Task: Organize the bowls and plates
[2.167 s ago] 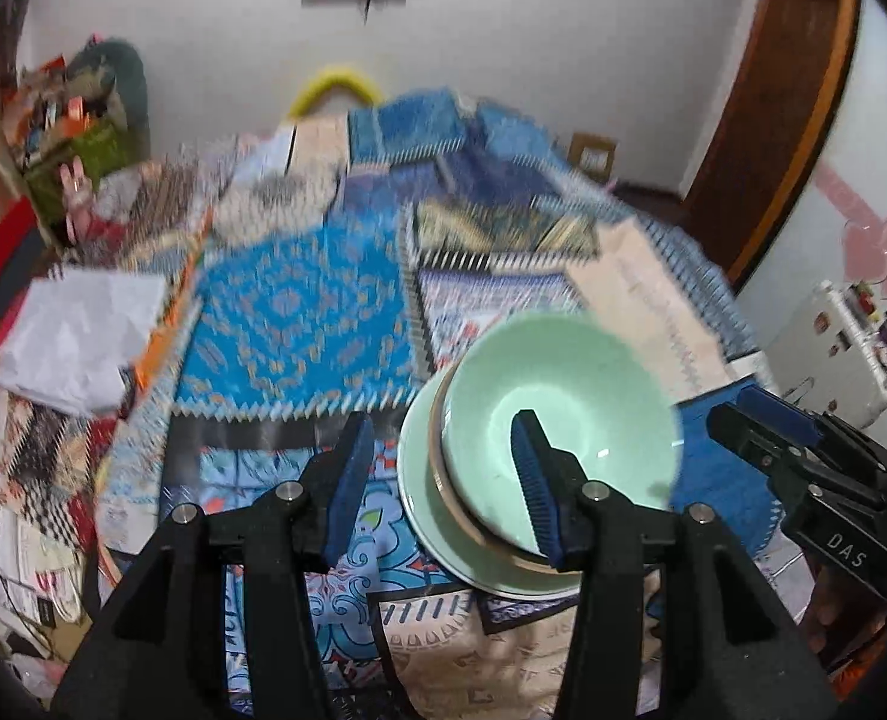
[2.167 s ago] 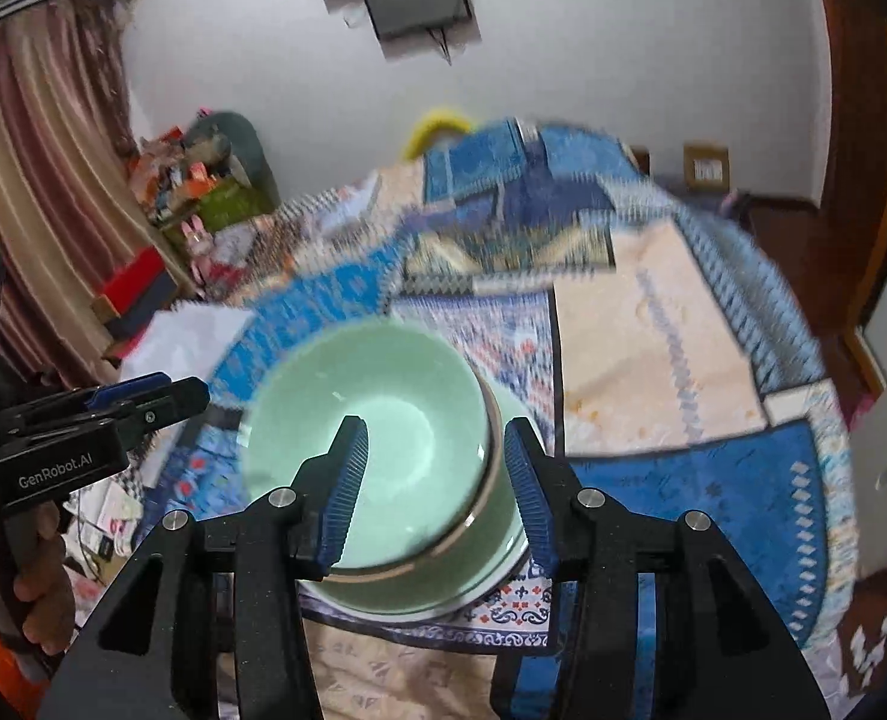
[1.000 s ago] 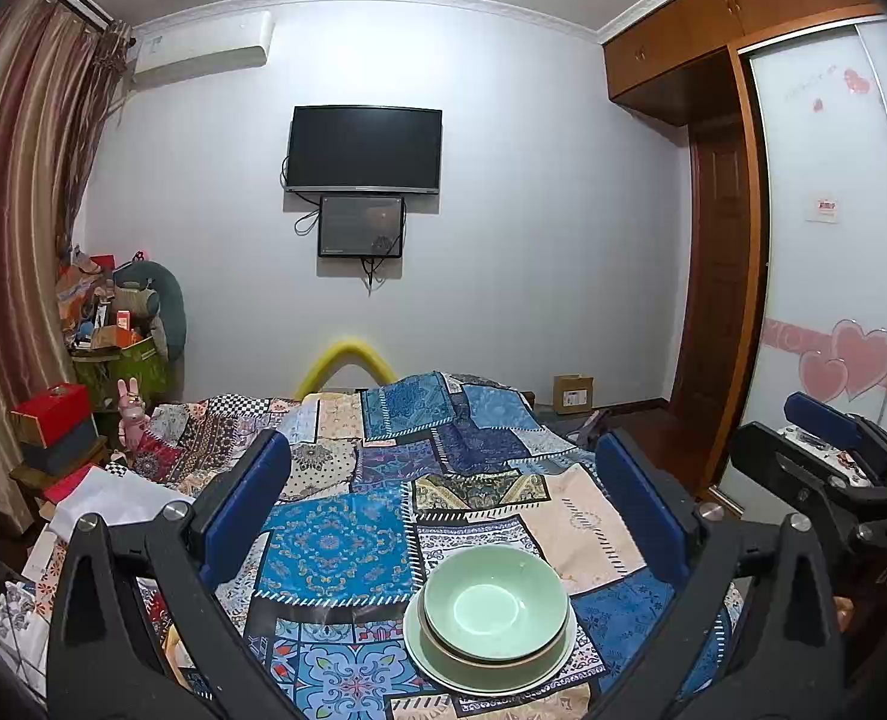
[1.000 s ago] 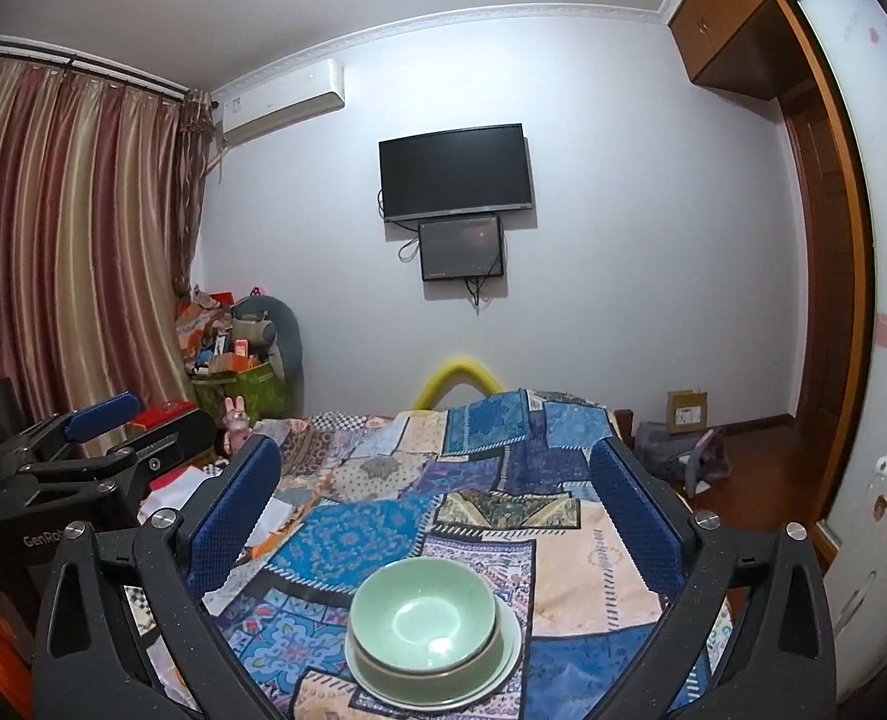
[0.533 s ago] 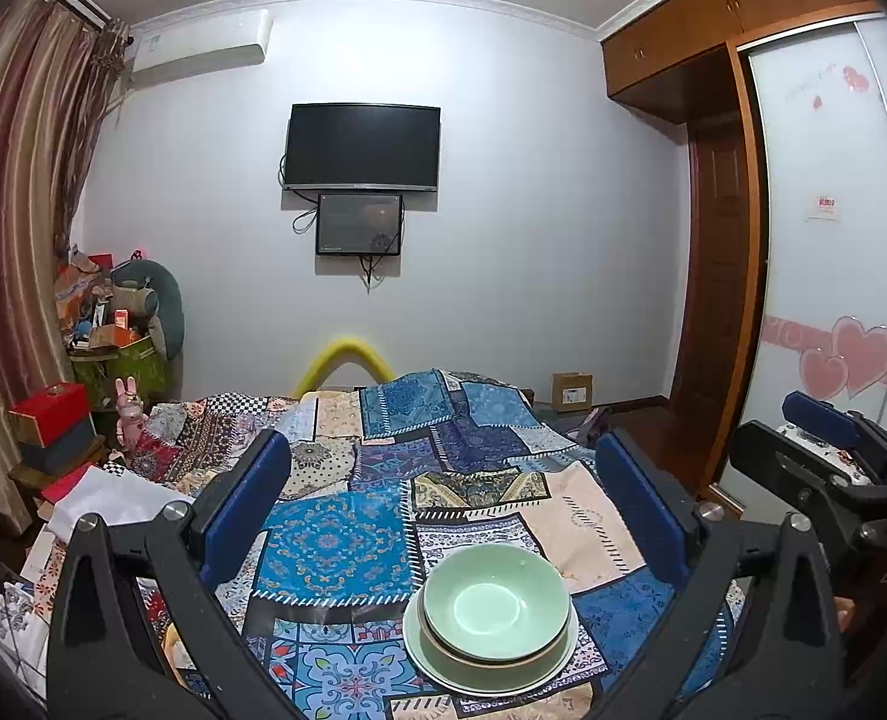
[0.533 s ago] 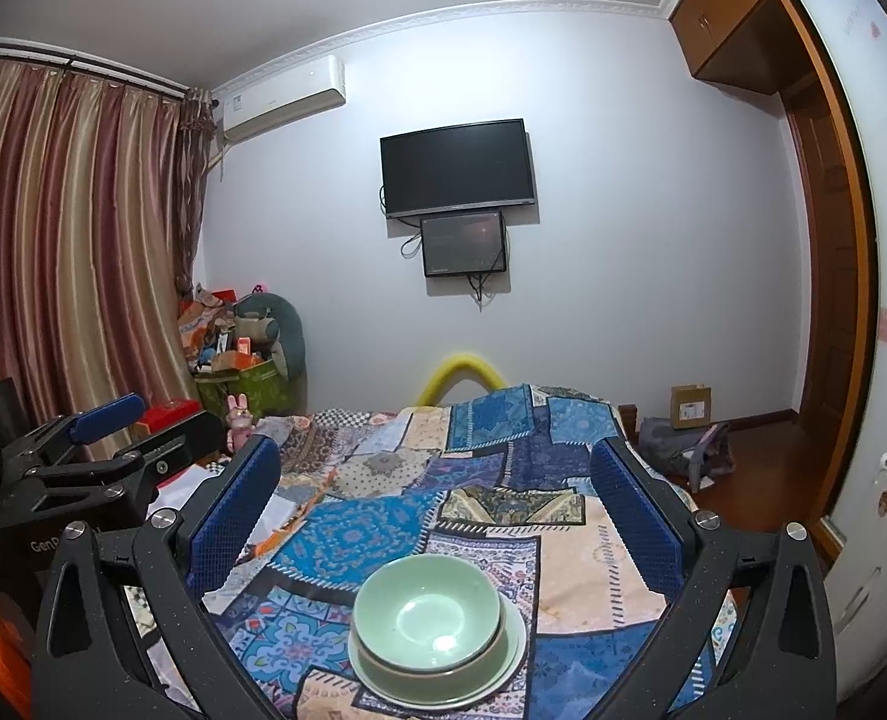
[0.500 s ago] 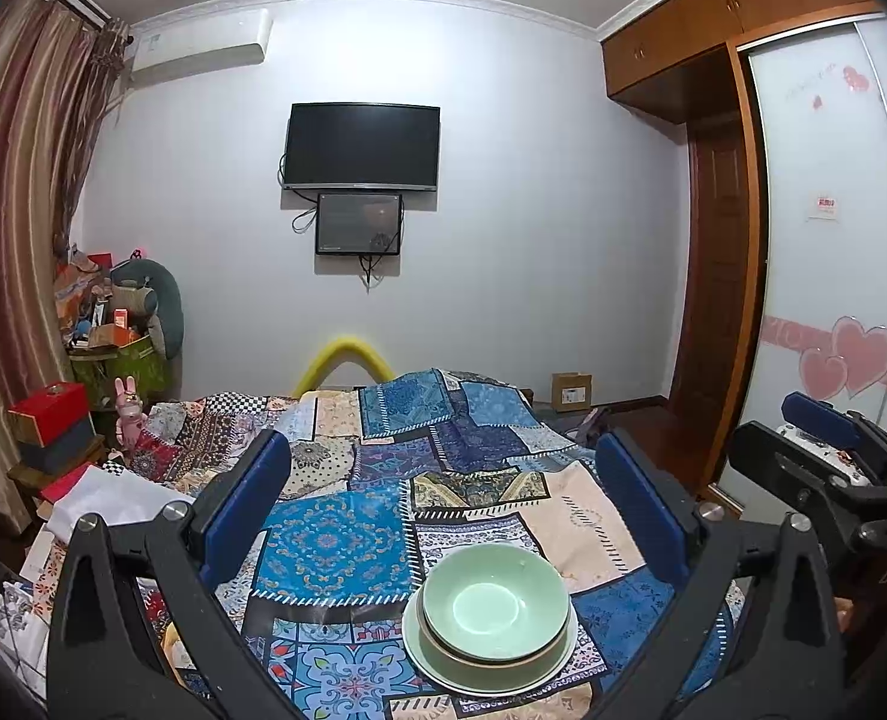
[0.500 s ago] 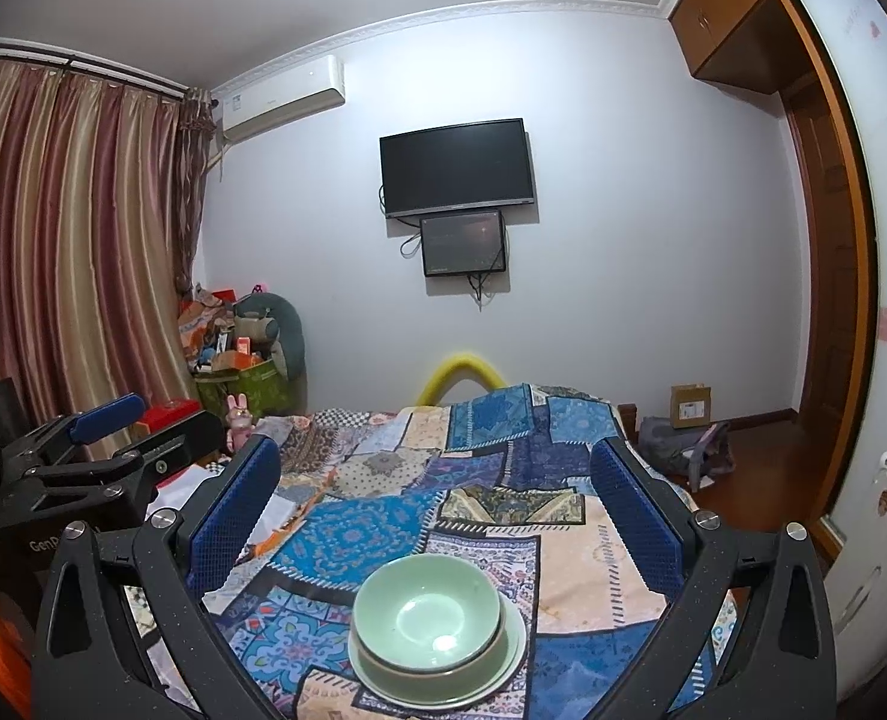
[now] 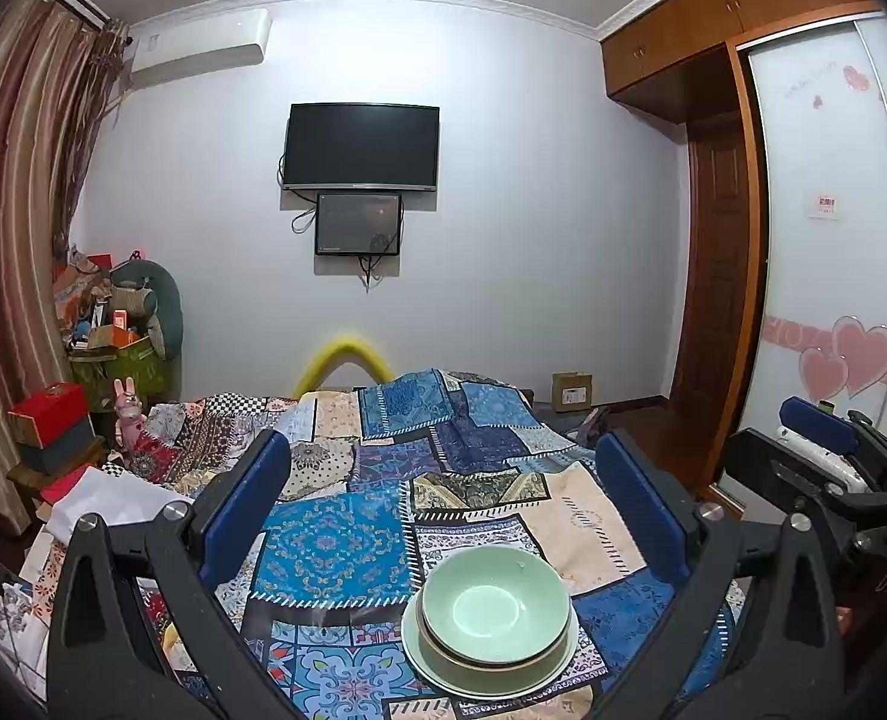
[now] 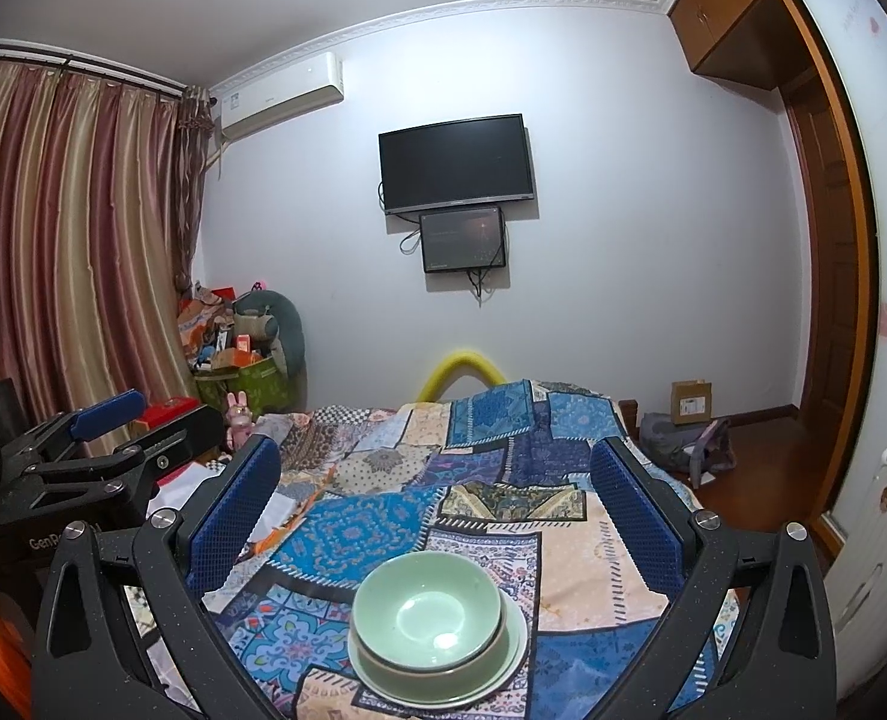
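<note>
Blue ribbed pads line both pairs of jaws, and you have both spread wide with nothing between them: your left gripper (image 9: pixel 440 501) and your right gripper (image 10: pixel 434 507) each frame the bed from above and touch none of the dishes. In the left wrist view the right gripper's black body shows at the far right edge; in the right wrist view the left gripper's body sits at the left edge, well apart from the stack. The dishes rest on the near part of the bed, on the patchwork quilt (image 9: pixel 347 540), whose panels are mostly blue with some cream and dark ones. A pale green bowl (image 9: pixel 491 606) sits upright, nested inside a second bowl (image 9: pixel 443 651) of which only the rim and a brownish band show, and both stand on a pale green plate (image 9: pixel 425 669) whose rim rings them. From the right wrist view the same top bowl (image 10: pixel 428 609) sits slightly left of centre on the plate (image 10: pixel 512 654), leaving more plate rim bare on the right, and a bright glint lies on the inside of the bowl near its bottom. The stack is level and nothing leans against it. Beyond the foot of the bed a dark television (image 9: pixel 362 147) hangs on the far wall, striped curtains (image 10: pixel 65 252) fall at the left, and a wooden wardrobe (image 9: pixel 719 276) stands at the right.
</note>
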`<state>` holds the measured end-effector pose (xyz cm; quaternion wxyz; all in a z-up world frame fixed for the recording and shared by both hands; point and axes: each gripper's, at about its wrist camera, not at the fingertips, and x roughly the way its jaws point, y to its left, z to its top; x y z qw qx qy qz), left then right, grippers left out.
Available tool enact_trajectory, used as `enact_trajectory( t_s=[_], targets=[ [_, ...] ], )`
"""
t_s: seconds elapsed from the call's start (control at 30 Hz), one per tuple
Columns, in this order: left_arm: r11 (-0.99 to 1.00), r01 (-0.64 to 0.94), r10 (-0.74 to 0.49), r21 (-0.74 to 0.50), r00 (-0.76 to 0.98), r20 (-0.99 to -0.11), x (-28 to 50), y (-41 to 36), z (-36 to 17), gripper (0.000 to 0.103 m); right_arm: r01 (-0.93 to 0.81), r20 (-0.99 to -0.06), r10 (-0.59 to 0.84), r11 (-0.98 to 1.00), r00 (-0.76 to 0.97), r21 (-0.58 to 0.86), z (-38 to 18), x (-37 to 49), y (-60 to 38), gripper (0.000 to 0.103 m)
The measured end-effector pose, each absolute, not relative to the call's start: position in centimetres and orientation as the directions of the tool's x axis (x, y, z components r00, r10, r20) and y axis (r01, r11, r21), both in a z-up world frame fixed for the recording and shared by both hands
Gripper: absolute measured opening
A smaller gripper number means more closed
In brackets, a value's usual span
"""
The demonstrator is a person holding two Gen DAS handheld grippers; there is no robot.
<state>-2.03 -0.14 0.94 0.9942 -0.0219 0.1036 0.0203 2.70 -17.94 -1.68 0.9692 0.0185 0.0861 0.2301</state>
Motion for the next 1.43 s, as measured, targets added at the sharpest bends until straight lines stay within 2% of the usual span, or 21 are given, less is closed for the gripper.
enact_trajectory(
  t_s=[1.43],
  targets=[
    [0.998,-0.007,-0.009,-0.062,0.970,-0.244,-0.9,-0.4,0.4,0.103,-0.439,-0.181,0.445,0.895,0.877,0.075,-1.9,3.7,-17.7,0.103]
  ],
)
